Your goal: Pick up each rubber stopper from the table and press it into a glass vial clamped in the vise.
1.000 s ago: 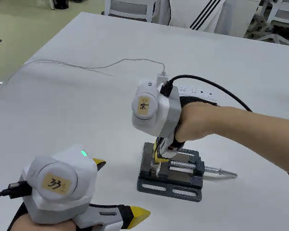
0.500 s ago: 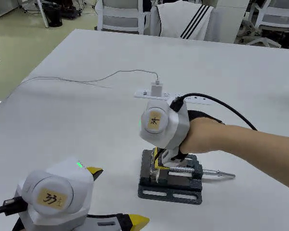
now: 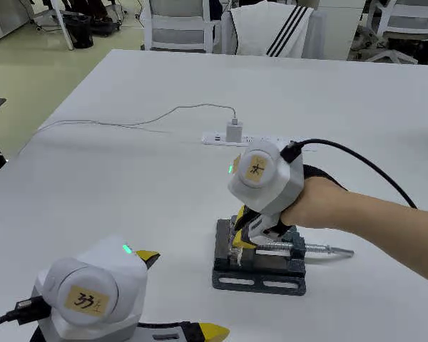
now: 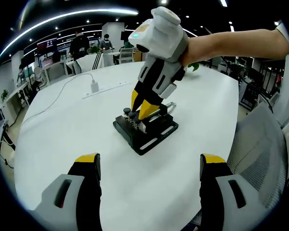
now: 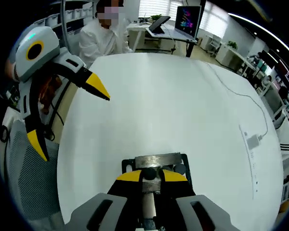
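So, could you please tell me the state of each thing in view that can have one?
left claw: open, holding nothing, apart from the vise.
right claw: shut on a small dark piece, seemingly a rubber stopper, right over the vise.
vise: flat on the table; what it clamps is too small to tell.
charger: plugged into the power strip.

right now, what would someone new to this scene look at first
The right tongs catch the eye first. They point down into the small dark vise in the middle of the white table, with their yellow tips pinched around a dark rubber stopper. Next come the left tongs, wide open with nothing between them, low at the near left of the head view.
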### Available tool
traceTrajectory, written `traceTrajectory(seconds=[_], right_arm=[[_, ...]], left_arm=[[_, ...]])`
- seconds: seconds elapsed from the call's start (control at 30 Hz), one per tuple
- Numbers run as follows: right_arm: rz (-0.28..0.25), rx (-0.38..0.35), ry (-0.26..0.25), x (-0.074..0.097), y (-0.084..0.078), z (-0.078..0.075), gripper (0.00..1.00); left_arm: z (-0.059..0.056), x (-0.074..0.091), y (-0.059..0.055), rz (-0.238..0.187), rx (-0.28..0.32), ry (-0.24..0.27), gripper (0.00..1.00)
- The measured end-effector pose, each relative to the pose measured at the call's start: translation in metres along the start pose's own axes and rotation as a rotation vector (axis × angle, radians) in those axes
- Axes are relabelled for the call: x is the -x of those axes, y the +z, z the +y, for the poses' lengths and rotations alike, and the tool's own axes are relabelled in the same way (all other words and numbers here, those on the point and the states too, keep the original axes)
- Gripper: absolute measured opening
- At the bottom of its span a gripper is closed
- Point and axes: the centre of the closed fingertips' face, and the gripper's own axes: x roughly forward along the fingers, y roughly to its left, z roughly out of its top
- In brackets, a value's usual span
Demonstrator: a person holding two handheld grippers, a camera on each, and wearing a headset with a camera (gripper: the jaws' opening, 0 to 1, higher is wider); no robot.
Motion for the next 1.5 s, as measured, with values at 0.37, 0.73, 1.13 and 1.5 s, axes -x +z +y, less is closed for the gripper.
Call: traceTrajectory(seconds=[0.37,0.73,1.13,1.5], right_arm=[[-0.148,-0.079,-0.019,0.035,-0.043,0.028,0.38],[-0.199,-0.197,-0.087,0.053,-0.099,0.048,0.71],[-0.244,-0.381,-0.17,0.065,-0.144,0.063,0.99],[-0.252,-0.443,-0.173,0.065,-0.158,0.078,0.99]], left_arm=[[-0.001,0.0,-0.007,0.019,-0.032,-0.037,0.84],[0.005,0.002,-0.012,0.031,-0.045,-0.048,0.84],[0.009,0.003,-0.018,0.044,-0.046,-0.052,0.84],[0.013,0.003,-0.022,0.052,-0.035,-0.043,0.84]])
